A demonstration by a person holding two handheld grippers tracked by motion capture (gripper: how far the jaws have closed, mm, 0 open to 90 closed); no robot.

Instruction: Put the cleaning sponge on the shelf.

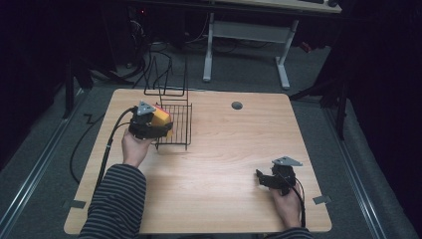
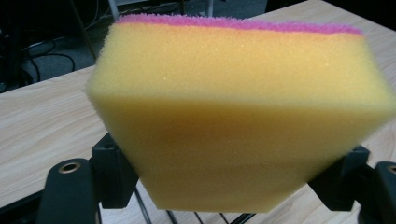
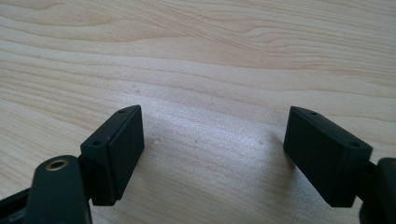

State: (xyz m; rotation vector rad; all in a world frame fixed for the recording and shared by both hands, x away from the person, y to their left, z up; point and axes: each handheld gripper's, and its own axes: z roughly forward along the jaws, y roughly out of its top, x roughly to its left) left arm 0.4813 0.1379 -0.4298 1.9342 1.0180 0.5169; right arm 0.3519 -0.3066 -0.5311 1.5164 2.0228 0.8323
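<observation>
Left tool [image 1: 158, 125]: gripping a yellow sponge [image 1: 161, 118] with a pink scouring face, held over the near-left part of the wire rack [image 1: 181, 124].
Sponge up close: in the left gripper view the sponge [image 2: 238, 116] sits pinched between the two black jaws, its foam bulging out past them, the pink layer along its far edge.
Sponge and rack: whether the sponge touches the wires or hangs just above them, I cannot tell from here.
Wire rack: black, standing on the far-left part of the tabletop [image 1: 224, 159], with tall upright loops at its back edge.
Right tool [image 1: 261, 178]: jaws spread wide with nothing between them, low over the near-right part of the tabletop, well apart from the rack.
Right tool up close: bare wood grain of the tabletop [image 3: 210, 60] shows in the gap between the jaws.
Person: striped sleeve [image 1: 117, 199] on the left forearm.
Tabletop detail: a small round grey grommet [image 1: 237, 105] near the far edge.
</observation>
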